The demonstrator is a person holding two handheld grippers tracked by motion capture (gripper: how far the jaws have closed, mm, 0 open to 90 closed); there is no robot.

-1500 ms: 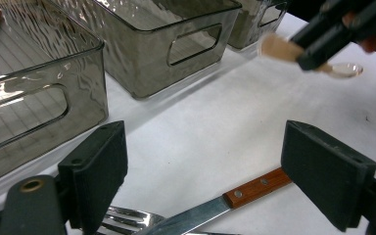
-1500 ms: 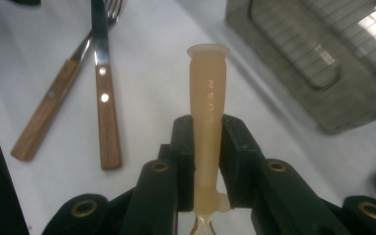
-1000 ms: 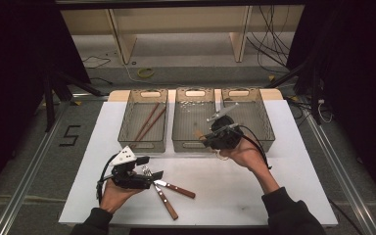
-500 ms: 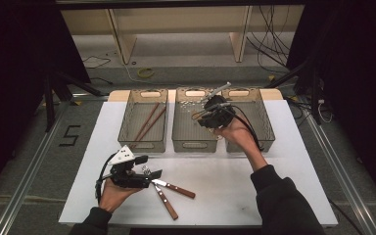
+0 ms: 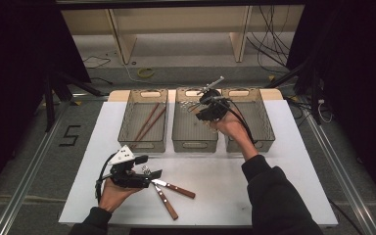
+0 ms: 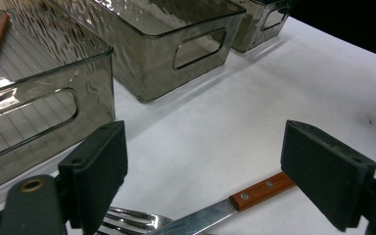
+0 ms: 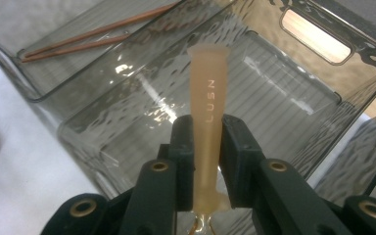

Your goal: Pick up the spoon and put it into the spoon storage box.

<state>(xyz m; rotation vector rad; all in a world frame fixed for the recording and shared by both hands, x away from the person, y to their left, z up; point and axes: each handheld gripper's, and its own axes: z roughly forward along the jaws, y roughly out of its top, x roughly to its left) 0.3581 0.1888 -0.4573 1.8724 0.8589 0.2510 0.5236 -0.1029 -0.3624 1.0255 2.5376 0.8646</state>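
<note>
Two grippers: right gripper (image 7: 206,161) jaws clamped on a translucent amber handle (image 7: 208,98) over the middle bin (image 5: 194,145), left gripper (image 6: 225,166) jaws released above a knife (image 6: 254,192).

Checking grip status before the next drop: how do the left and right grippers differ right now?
The left gripper has its jaws wide apart with nothing gripped, low over the knives and fork on the table; the right gripper is shut on a tan handle, raised over the middle bin. Both are hand-held with black jaws.
</note>
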